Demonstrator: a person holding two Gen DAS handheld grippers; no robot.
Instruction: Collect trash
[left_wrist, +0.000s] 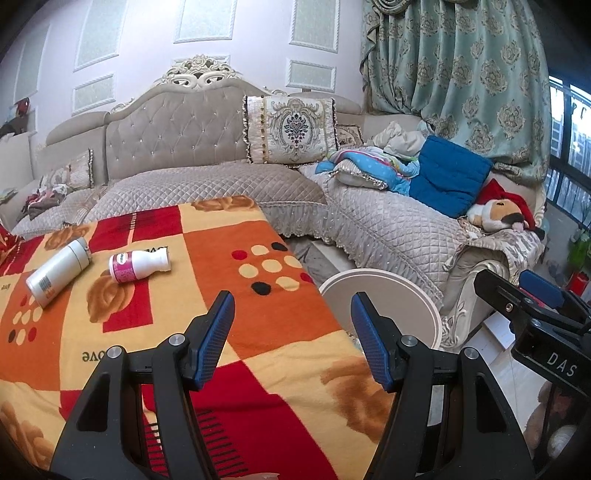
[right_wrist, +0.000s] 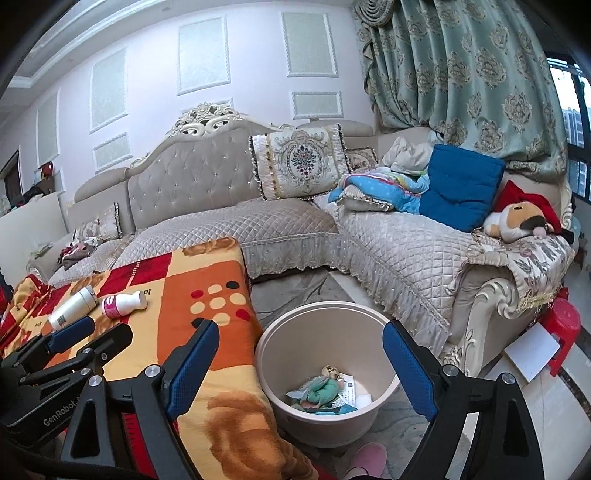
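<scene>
On the blanket-covered table (left_wrist: 258, 314), 2 bottles are seen toward its far left corner: a white bottle (left_wrist: 59, 271), then a smaller pink-labelled bottle (left_wrist: 138, 266), both lying crosswise. The bin (right_wrist: 325, 369) stands beside the table's right edge. The left gripper (left_wrist: 291, 325), half open and empty, is judged nearer; the right gripper (right_wrist: 301, 354), wide and empty, hangs over the bin.

I see a blanket-covered table (left_wrist: 258, 295) bearing two toppled bottles, white (left_wrist: 57, 271) and pink-labelled (left_wrist: 138, 265), lying near each other
</scene>
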